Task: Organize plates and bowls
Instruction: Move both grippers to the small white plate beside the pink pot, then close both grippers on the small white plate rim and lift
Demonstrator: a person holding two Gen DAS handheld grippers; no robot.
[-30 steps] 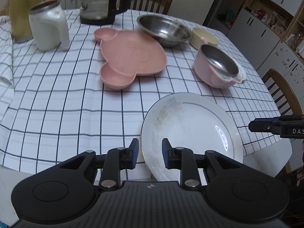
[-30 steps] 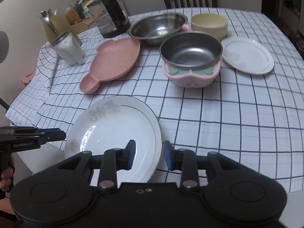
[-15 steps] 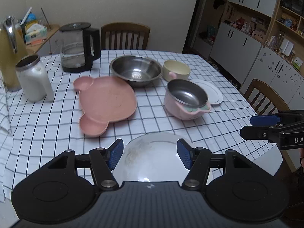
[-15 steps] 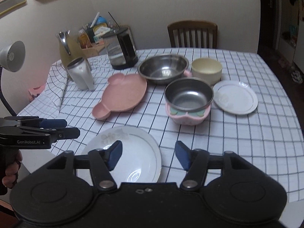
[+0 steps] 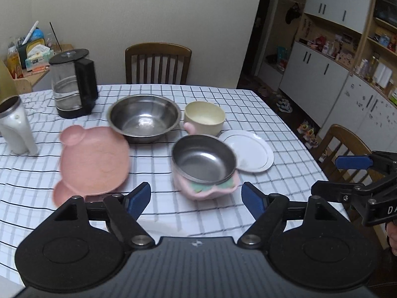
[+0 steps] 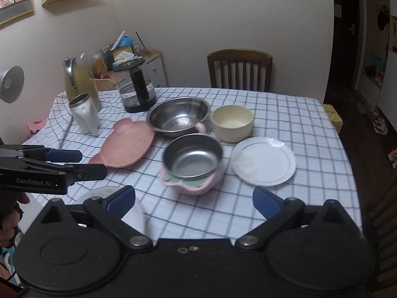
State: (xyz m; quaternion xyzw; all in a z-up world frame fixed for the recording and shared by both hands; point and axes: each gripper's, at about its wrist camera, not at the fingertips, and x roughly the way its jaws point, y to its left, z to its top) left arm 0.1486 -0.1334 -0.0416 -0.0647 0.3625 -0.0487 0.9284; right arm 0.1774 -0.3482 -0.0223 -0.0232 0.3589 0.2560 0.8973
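Observation:
My left gripper [image 5: 196, 198] and my right gripper [image 6: 194, 200] hang above the table's near edge; both sets of jaws are opening, with nothing between them. Each shows in the other's view, the right gripper [image 5: 325, 176] and the left gripper [image 6: 94, 164]. A large white plate [image 6: 99, 191] lies under them, mostly hidden. Beyond it stand a pink bowl with a steel insert [image 5: 203, 164] [image 6: 192, 160], a pink bear-shaped plate [image 5: 94, 164] [image 6: 126, 144], a big steel bowl [image 5: 145, 118] [image 6: 178, 116], a cream bowl [image 5: 204, 116] [image 6: 233, 121] and a small white plate [image 5: 250, 151] [image 6: 264, 160].
A glass kettle [image 5: 73, 84], a white jug [image 5: 16, 126] and a yellow thermos [image 6: 77, 82] stand at the back left of the checked tablecloth [image 5: 260, 114]. Wooden chairs [image 5: 157, 63] [image 5: 345, 146] stand at the far side and the right. A person's hand [image 6: 11, 218] holds the left gripper.
Both grippers have opened wide and drawn back and up from the large white plate's rim. The plate stays on the table and is now mostly hidden beneath them.

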